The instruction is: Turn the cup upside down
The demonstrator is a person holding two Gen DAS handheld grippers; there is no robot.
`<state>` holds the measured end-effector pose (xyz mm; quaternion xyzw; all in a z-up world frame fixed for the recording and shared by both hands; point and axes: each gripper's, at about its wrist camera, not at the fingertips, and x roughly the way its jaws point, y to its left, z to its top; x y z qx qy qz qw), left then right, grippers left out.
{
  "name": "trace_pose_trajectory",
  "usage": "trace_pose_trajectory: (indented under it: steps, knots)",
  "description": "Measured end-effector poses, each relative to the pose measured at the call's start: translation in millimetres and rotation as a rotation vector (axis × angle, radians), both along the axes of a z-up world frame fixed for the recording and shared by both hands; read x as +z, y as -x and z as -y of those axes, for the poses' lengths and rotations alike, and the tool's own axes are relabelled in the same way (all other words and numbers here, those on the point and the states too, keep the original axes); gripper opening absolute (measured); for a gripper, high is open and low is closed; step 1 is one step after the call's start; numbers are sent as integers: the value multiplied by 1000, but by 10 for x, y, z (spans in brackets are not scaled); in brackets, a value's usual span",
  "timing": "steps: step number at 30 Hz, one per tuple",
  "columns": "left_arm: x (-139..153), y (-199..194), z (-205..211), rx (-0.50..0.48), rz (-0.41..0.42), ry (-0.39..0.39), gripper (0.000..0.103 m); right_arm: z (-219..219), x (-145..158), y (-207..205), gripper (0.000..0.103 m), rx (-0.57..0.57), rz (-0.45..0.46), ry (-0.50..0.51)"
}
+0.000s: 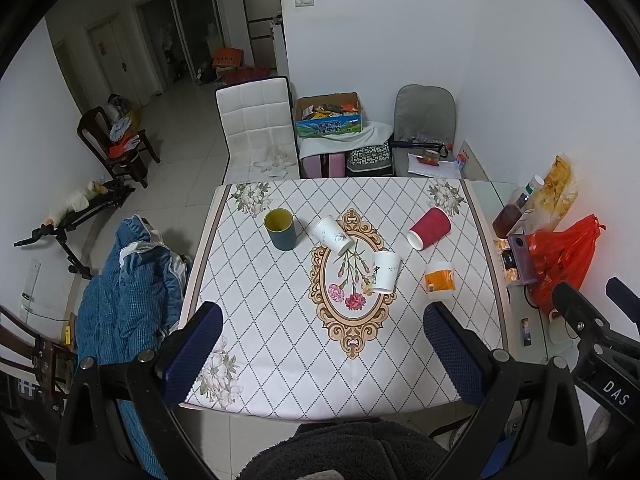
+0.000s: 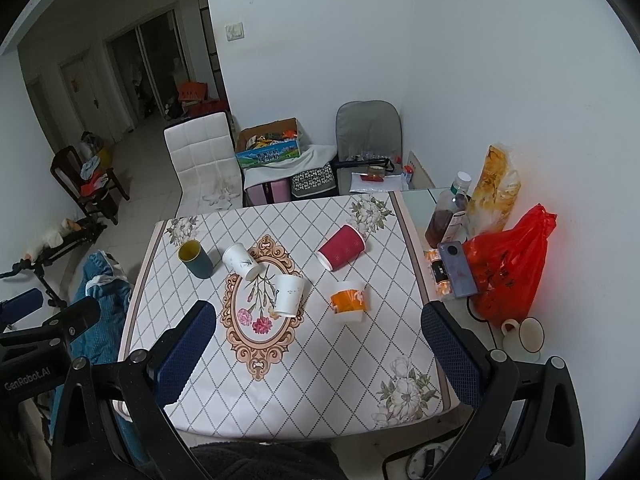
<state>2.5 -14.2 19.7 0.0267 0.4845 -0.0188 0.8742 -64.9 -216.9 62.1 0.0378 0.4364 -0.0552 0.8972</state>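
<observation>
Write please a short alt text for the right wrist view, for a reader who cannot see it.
Five cups are on a patterned table: a dark cup upright, a red cup on its side, two white cups and an orange cup. The open right gripper hovers over the near edge, holding nothing.

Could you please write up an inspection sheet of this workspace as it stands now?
Surface: table under a diamond-patterned floral cloth.
Job's things: dark cup upright, mouth up; two white cups, red cup and orange cup apparently tipped or inverted.
Clutter: red bag, bottle, phone, mug at the right edge.
Grippers: left gripper and right gripper hover, jaws apart, holding nothing.
Cables: one near the red bag.
Surroundings: white chair, blue blanket, tripod.
</observation>
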Motion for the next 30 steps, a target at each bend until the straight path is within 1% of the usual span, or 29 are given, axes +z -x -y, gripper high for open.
trace_pose_trajectory:
  steps: [6,10,14,18,24,26,30]
  knots:
    - [-9,12,-22,-2,-3,5,103,-7,34,31,103,0,3,-13]
    - [-38,19,-36,-1,-9,9,103,-23,0,56,103,0,0,-12]
    - [-162,-7,-80,4,-32,13,103,-39,-71,34,103,-10,-22,-11]
    - [-356,-30,-93,0,-57,3,103,-76,-220,2,103,-24,-44,3]
    - [-659,-157,-112,-23,-93,-23,103,-67,-633,-139,103,-87,-108,7]
    - [-795,-232,-116,-33,-105,-26,103,-30,-856,-208,103,-116,-144,1]
    - [-1137,-421,-95,-58,-135,-61,103,54,-1372,-324,103,-172,-218,-12]
